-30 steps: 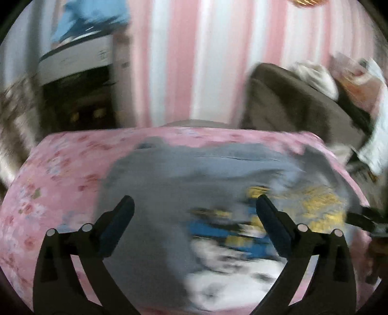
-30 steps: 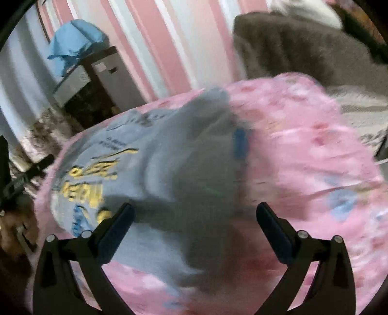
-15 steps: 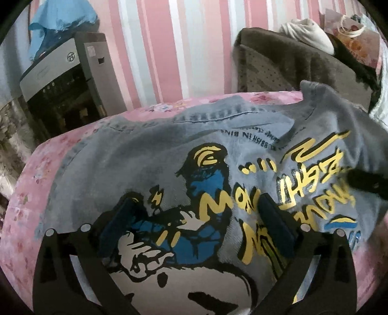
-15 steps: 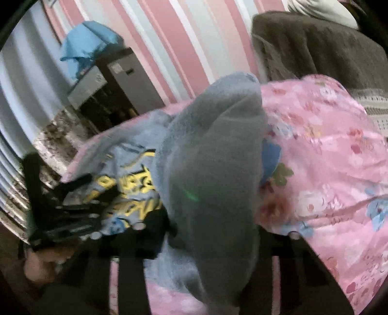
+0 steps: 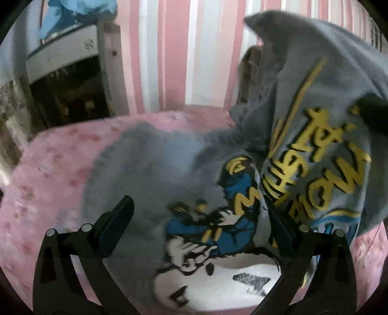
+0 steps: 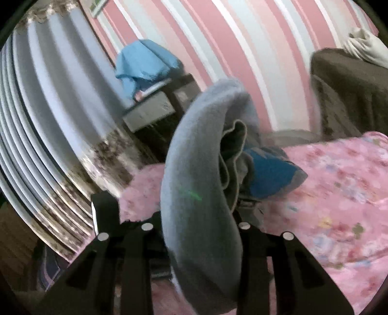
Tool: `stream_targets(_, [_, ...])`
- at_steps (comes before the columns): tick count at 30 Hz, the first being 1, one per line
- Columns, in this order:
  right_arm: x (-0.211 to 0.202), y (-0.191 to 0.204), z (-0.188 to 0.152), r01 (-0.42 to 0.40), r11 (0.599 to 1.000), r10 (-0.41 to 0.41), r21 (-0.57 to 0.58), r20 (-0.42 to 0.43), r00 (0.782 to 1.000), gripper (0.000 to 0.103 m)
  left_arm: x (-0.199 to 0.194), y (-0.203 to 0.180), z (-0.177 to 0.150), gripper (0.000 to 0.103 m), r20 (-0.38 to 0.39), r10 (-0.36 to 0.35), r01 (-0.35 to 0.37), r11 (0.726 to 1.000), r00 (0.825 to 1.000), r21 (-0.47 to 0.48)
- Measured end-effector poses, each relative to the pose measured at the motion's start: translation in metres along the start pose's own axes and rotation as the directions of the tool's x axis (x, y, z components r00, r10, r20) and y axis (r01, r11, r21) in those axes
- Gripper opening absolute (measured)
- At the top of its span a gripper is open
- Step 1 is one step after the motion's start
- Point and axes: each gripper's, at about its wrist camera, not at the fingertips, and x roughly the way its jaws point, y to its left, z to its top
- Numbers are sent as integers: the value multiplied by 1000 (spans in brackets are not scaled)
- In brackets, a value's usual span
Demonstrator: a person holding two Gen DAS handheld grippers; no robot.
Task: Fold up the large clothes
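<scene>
While the left wrist view is a bit blurry, the left claw clearly stands wide with nothing between its fingers. Below it the grey sweatshirt lies on the pink flowery cover. Its yellow letters and blue cartoon print face up. The right side of the sweatshirt is lifted up high and hides part of the striped wall. A dark shape at the right edge pokes into the cloth, but I cannot tell what it is. The grey cabinet sits at the back left, partly under a blue cloth.

From the right wrist view, the right claw is narrow and closing on a thick fold of the sweatshirt. The cloth bulges up and covers the fingertips, so they are hidden. A brown chair is cut off at the right edge.
</scene>
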Motion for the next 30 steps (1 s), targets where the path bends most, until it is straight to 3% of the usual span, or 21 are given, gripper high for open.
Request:
stream_targets(2, [15, 20, 1, -25, 999, 26, -20, 19, 999, 32, -15, 16, 0, 100, 13, -17, 17, 1000, 1000, 9])
stream_targets(6, [41, 43, -5, 14, 998, -13, -57, 8, 1000, 32, -36, 45, -7, 100, 35, -141, 143, 989, 989, -37])
stream_targets(10, [62, 43, -14, 40, 999, -41, -35, -19, 999, 32, -53, 91, -18, 100, 69, -121, 129, 984, 990, -125])
stream_targets(16, [92, 67, -37, 146, 977, -156, -157, -53, 986, 34, -61, 156, -19, 100, 99, -84, 107, 962, 992, -252])
stream_targets(18, [104, 77, -50, 206, 950, -224, -235, -50, 973, 34, -65, 161, -16, 100, 108, -73, 98, 963, 991, -250])
stream_targets(22, [120, 103, -80, 326, 842, -361, -429, -1, 933, 38, -71, 159, -7, 100, 109, -26, 50, 974, 994, -219])
stream_targets(24, [122, 110, -87, 355, 805, -391, -476, 24, 920, 41, -74, 160, -4, 100, 110, -19, 43, 975, 994, -220])
stream_targets(27, [117, 118, -93, 372, 764, -401, -528, 63, 914, 66, -78, 166, -1, 100, 99, -7, 30, 971, 995, -237])
stream_targets(29, [111, 118, -96, 355, 759, -383, -546, 67, 922, 97, -81, 167, 0, 100, 93, 1, 21, 972, 996, -234])
stream_targets(30, [107, 117, -99, 345, 764, -372, -546, 65, 926, 99, -83, 167, 2, 100, 89, 8, 13, 973, 996, -230])
